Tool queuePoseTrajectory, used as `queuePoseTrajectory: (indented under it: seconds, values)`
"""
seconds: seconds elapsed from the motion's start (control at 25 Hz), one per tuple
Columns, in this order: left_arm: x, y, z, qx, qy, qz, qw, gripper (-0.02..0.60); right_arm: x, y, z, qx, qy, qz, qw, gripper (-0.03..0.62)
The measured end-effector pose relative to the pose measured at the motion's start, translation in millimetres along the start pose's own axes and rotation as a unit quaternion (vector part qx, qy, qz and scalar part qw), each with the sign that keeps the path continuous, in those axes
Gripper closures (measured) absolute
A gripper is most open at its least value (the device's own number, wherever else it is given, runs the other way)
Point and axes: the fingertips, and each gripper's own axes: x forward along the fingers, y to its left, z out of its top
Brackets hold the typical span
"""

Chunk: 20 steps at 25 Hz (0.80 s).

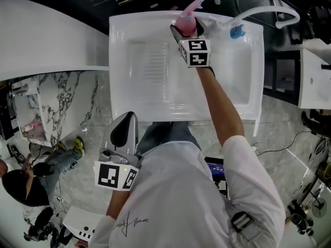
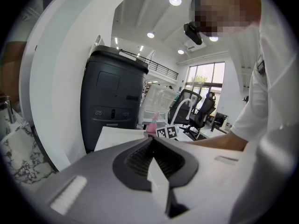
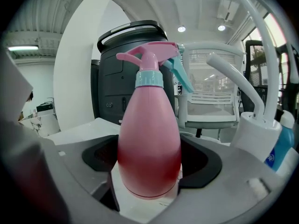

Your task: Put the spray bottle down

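Note:
A pink spray bottle point(image 1: 185, 22) with a pink trigger head and pale teal collar stands upright at the back rim of the white sink point(image 1: 119, 61). My right gripper point(image 1: 187, 31) is shut on its wide lower body, one pad on each side. In the right gripper view the spray bottle point(image 3: 149, 139) fills the gap of the right gripper point(image 3: 152, 160), its base right at the white ledge; I cannot tell if it rests there. My left gripper point(image 1: 124, 130) hangs below the sink's front edge, shut and empty. In the left gripper view, the left gripper point(image 2: 152, 141) has its jaws closed together.
A white curved faucet point(image 1: 264, 12) and a blue bottle point(image 1: 237, 32) stand right of the spray bottle on the back rim. The faucet point(image 3: 233, 78) is close on the right. A dark bin point(image 3: 131, 78) stands behind the sink. A person point(image 1: 31, 174) crouches at lower left.

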Motion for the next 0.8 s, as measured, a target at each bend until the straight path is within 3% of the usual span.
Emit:
queuePoseTrajectory:
  seconds: [0.28, 0.8]
  values:
    - [3.1, 1.8, 1.1, -0.001, -0.002, -0.003, 1.0, 0.528, 5.9, -6.8, -2.1, -0.002, -0.003, -0.026, 1.0, 0.221]
    - [2.9, -3.5, 1.2, 0.0, -0.001, -0.009, 1.0, 0.529, 3.9, -8.1, -5.7, 0.016, 0.003, -0.032, 0.999, 0.221]
